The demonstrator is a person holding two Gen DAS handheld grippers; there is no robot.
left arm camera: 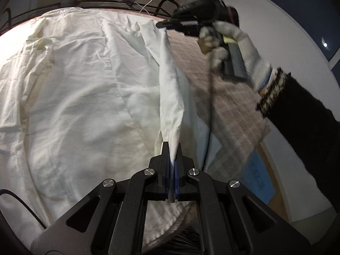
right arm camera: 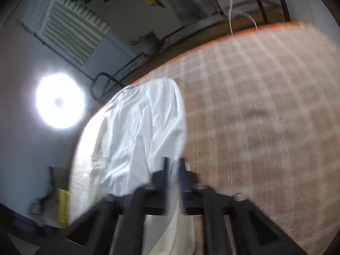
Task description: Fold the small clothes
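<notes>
Left claw (left arm camera: 173, 148) clamped on the near end of a raised white fold; right claw (left arm camera: 162, 24), in a gloved hand (left arm camera: 225, 40), pinches the far end of that same edge. In the right wrist view the right claw (right arm camera: 174, 163) is blurred, with cloth between the pads. White garment (left arm camera: 85, 85) lies spread over the checked bench (left arm camera: 223, 97), right edge lifted taut. Judged thin, light, limp, creasy: sags wherever unsupported, so hold at edge ends or corners, both claws level.
</notes>
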